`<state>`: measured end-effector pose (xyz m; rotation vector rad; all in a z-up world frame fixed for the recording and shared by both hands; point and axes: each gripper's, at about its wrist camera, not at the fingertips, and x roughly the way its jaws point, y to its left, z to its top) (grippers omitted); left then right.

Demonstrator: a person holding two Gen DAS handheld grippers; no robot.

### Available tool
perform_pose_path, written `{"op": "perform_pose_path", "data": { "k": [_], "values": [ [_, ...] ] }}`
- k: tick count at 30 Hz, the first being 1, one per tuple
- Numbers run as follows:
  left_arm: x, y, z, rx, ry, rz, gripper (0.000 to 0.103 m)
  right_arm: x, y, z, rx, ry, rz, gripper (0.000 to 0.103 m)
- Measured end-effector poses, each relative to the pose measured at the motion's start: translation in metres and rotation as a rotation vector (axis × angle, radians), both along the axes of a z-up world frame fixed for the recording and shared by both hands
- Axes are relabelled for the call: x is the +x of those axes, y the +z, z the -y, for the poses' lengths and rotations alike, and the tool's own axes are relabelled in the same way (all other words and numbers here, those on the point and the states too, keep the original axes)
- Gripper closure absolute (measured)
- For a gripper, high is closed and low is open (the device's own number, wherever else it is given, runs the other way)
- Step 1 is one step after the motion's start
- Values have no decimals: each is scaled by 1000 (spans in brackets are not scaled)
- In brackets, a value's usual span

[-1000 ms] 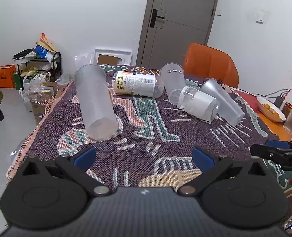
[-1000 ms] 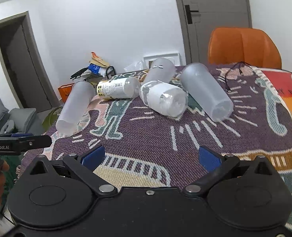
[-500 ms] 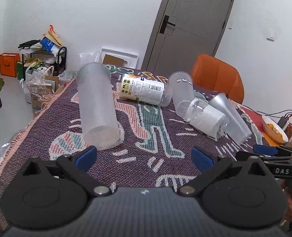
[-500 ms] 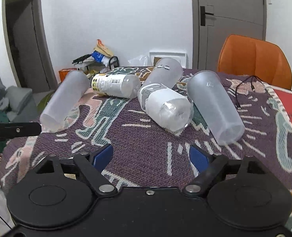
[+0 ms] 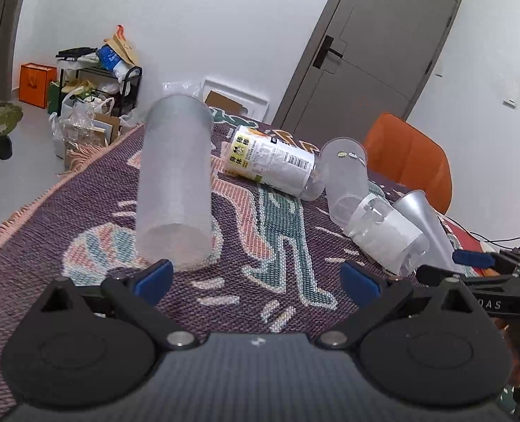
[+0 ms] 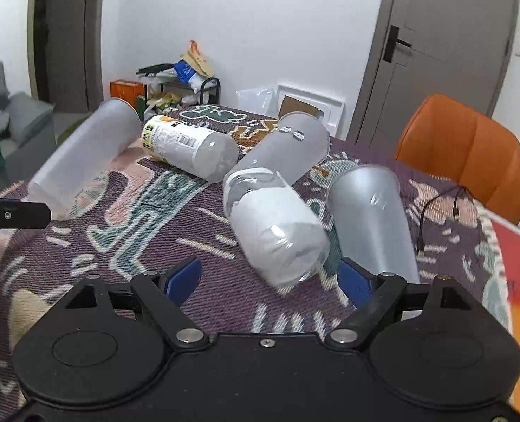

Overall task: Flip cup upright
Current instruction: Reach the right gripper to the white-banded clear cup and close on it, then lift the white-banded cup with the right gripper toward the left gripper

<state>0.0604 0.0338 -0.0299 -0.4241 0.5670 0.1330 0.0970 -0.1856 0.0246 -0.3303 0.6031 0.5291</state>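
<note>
Several plastic cups lie on their sides on a patterned purple cloth (image 5: 95, 211). A tall frosted cup (image 5: 174, 186) lies just ahead of my open, empty left gripper (image 5: 256, 277), close to its left fingertip. A white-sleeved clear cup (image 6: 277, 232) lies right in front of my open, empty right gripper (image 6: 270, 277), its base between the fingertips. A frosted cup (image 6: 372, 221) lies to its right, a clear cup (image 6: 288, 147) behind, and a labelled cup (image 6: 186, 147) further left. The frosted cup shows again in the right wrist view (image 6: 84, 154).
An orange chair (image 6: 467, 151) stands behind the table's far right. A black cable (image 6: 439, 207) lies on the cloth near the frosted cup. A cluttered shelf (image 5: 98, 77) and bags stand on the floor to the left. A grey door (image 5: 369, 63) is behind.
Both grippers have moved forward toward the cups. The right gripper has closed in on the white-sleeved cup and the left on the tall frosted cup. No cup has moved.
</note>
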Motion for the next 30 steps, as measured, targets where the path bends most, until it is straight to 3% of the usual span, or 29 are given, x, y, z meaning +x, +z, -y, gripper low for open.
{"op": "perform_pose_path", "data": {
  "k": [19,21,23,30],
  "values": [
    [35,-23,4,-77,43,-22,2,70,-20,-25,-126,98,-37,18],
    [35,-23,2,-80,44,-21,2,73,-23,-28,-134,104,-50,20],
    [35,-22,2,-83,44,-19,2,75,-27,-30,-145,106,-70,33],
    [26,-19,-2,-92,50,-16,2,57,-21,-25,-116,100,-69,35]
  ]
}}
